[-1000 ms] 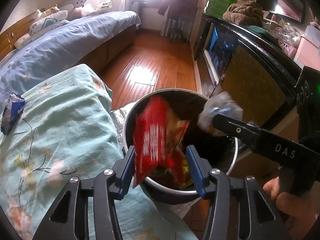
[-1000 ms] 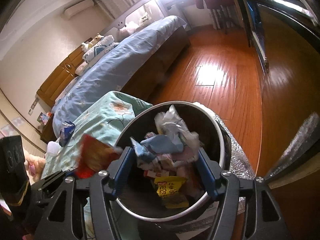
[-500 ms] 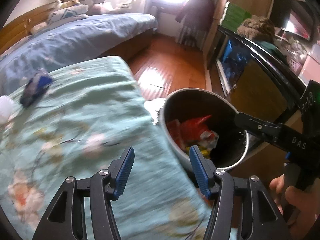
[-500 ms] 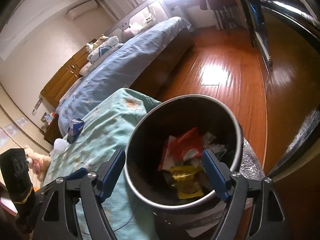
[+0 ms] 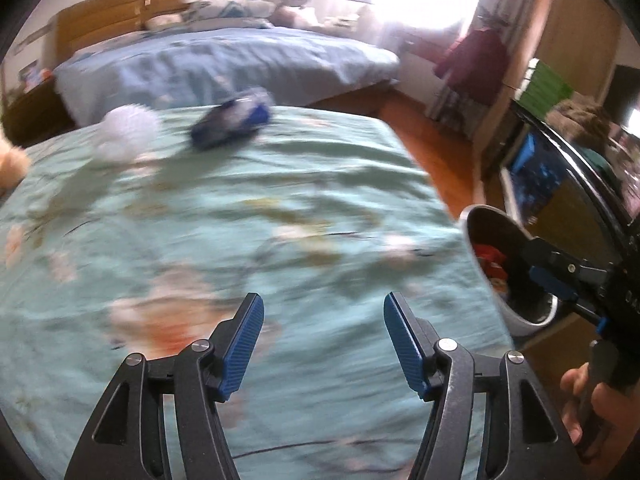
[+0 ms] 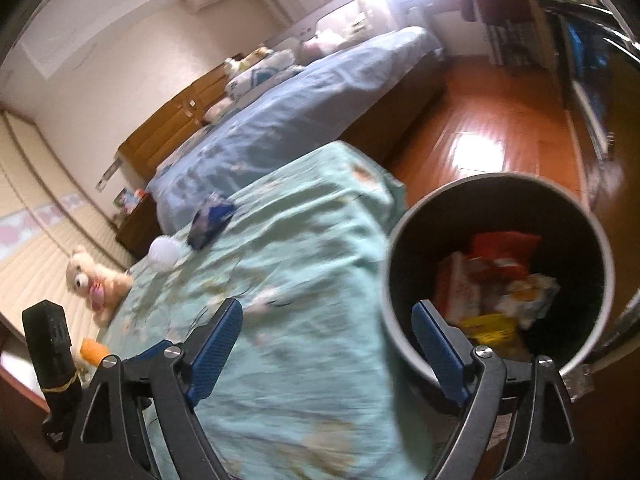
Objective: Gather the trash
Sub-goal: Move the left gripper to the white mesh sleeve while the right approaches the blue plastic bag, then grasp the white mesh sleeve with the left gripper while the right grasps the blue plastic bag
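A round trash bin (image 6: pixel 596 240) with a white rim stands beside a teal flowered bedspread (image 6: pixel 304 280); it holds red, yellow and white wrappers (image 6: pixel 496 280). The bin also shows at the right of the left wrist view (image 5: pixel 478 216). A blue wrapper (image 5: pixel 230 120) and a white crumpled ball (image 5: pixel 126 132) lie on the far part of the bedspread (image 5: pixel 280 216); both also show in the right wrist view, wrapper (image 6: pixel 210 220), ball (image 6: pixel 165 252). My left gripper (image 5: pixel 322 340) is open and empty over the bedspread. My right gripper (image 6: pixel 328 336) is open and empty at the bin's near rim.
A plush toy (image 6: pixel 94 280) and an orange object (image 6: pixel 93 350) lie at the bedspread's left end. A bed with a blue cover (image 5: pixel 224 60) stands behind. A dark glass-fronted cabinet (image 5: pixel 572 200) lines the right side, with wooden floor (image 6: pixel 492 132) between.
Both grippers let their trash drop into the bin and opened. The left gripper swung left from the bin to over the bedspread; the right gripper shifted left too.
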Tool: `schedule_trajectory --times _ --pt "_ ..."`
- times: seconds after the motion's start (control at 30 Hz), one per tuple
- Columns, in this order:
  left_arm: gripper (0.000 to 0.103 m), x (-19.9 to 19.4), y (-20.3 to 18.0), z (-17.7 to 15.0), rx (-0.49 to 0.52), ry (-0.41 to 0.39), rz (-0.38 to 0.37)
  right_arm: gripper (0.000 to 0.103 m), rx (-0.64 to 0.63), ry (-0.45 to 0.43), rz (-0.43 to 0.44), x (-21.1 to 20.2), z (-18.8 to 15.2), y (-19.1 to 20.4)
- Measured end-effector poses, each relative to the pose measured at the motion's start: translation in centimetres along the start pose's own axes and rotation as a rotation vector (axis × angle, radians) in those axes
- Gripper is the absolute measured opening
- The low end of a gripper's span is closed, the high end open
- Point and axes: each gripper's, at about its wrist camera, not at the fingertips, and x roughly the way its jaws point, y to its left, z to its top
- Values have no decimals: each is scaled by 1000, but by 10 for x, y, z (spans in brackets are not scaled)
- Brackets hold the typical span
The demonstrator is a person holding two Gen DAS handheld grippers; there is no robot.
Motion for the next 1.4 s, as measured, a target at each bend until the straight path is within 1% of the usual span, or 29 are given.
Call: schedule_trajectory --times 0.13,0.37,0.53,0.77,0.87,1.07,1.4 --pt "63 -11 29 -3 -54 -9 36 88 -33 40 31 21 -5 26" --pt "63 -17 69 1 -121 -24 89 88 -93 100 63 63 -9 76" --pt "64 -18 91 4 -157 -22 112 88 -108 130 72 88 -8 99" --pt "64 -9 113 17 -188 -29 145 88 -131 147 82 117 -3 121" --pt "65 -5 122 26 -191 -37 160 88 -133 142 83 128 3 128" --pt "65 13 143 47 -211 -52 153 88 -120 139 85 153 21 139" --pt "69 56 176 94 -219 -52 152 88 -86 159 103 199 47 152"
